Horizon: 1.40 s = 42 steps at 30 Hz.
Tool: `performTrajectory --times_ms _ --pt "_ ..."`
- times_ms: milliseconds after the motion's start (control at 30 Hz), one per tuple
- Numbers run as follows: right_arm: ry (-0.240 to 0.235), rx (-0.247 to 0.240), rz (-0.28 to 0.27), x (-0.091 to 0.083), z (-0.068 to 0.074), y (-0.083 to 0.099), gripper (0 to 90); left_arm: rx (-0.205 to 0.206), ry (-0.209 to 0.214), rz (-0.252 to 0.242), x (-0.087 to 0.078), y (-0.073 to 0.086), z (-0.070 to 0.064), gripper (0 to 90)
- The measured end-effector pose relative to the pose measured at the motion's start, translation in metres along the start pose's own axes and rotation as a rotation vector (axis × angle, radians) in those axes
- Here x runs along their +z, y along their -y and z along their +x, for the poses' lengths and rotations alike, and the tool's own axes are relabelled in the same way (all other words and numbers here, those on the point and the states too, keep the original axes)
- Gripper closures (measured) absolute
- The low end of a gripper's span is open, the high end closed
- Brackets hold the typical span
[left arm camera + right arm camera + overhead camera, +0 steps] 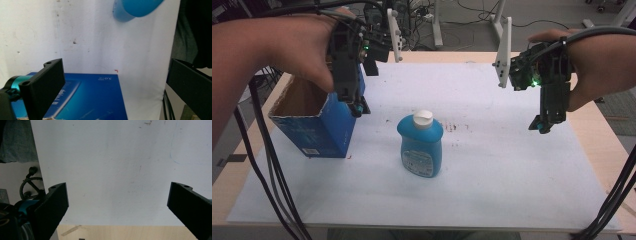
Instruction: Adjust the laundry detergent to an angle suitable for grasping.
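Both forearms framed the high view, tools hovering above the blue bottle mid-worktop beside an open box; left tool, jaws wide, overlooked the box, right tool, equally wide, bare sheet—probably pre-grasp, needing descent.

Your left gripper and right gripper: black jaws, teal fittings, green lights, white plates, black cables.

A sheet covers most of the desk. A bottle stands upright on the sheet near the desk's middle. An open box stands toward the left edge, well apart from the bottle.
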State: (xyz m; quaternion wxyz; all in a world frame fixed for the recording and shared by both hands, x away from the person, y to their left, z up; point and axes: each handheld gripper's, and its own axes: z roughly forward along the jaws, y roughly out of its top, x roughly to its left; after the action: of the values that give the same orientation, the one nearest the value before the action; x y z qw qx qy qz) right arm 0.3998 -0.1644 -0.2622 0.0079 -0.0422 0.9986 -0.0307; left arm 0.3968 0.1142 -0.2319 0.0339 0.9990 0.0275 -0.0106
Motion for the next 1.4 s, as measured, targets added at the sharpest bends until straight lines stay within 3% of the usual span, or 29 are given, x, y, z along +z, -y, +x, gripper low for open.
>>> performTrajectory --times_ms 200,633,1100,1400 --pt "-0.008 0.007 -0.021 0.001 -0.013 -0.004 2.6 0.003 0.006 0.005 0.006 -0.008 0.015 1.8" --pt "-0.028 0.034 -0.073 0.011 -0.051 -0.022 2.6 -0.035 0.017 0.025 0.016 -0.004 0.031 1.7" --pt "-0.014 0.060 -0.117 0.003 -0.059 -0.018 2.6 -0.073 0.007 0.018 0.016 0.002 0.031 1.8" --pt "-0.019 0.050 -0.133 0.002 -0.058 -0.022 2.6 -0.079 0.012 0.012 0.020 0.005 0.026 1.8"
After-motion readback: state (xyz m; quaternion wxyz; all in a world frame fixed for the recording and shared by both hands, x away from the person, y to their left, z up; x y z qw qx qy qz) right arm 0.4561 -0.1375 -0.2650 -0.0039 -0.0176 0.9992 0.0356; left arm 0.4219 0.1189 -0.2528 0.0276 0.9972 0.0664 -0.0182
